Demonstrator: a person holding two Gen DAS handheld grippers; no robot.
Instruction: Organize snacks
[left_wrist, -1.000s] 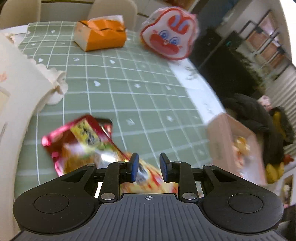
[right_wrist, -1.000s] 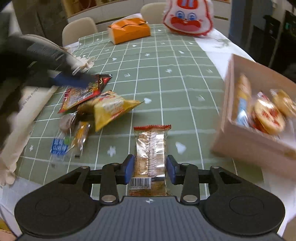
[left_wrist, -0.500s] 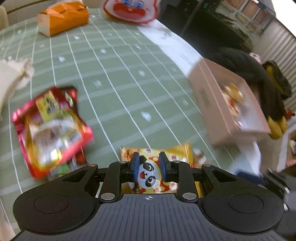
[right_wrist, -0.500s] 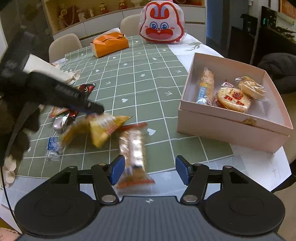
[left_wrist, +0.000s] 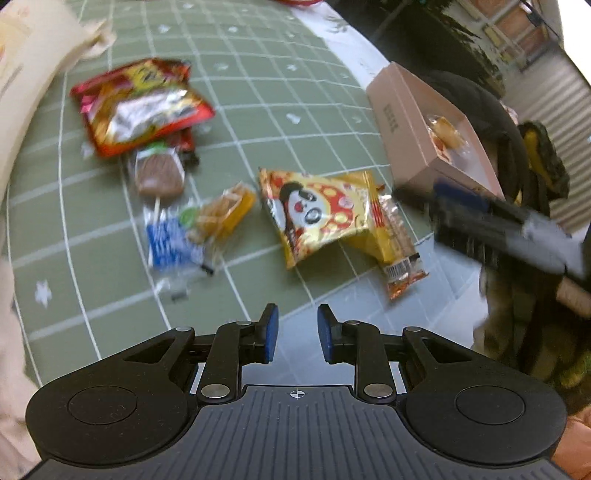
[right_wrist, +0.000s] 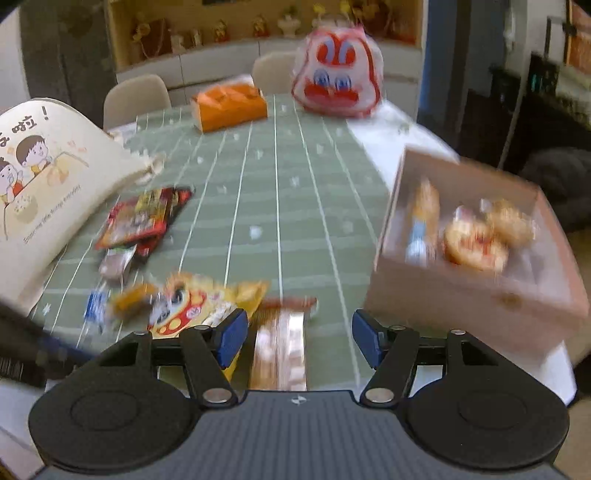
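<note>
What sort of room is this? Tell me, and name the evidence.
Most likely a home dining room: a table under a green grid tablecloth, cream dining chairs pushed up to its far side, and beyond them a shelf of small figurines above white cabinets.

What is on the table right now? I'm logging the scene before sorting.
panda snack bag: 1, yellow, table's near edge
wafer pack: 1, clear and orange, partly under the panda snack bag
red snack bag: 1, red, left side
lollipop: 1, brown, below the red snack bag
box: 1, pink, right side, snacks inside
tissue box: 1, orange, far end
left gripper: open, empty
right gripper: open, over the wafer pack
</note>
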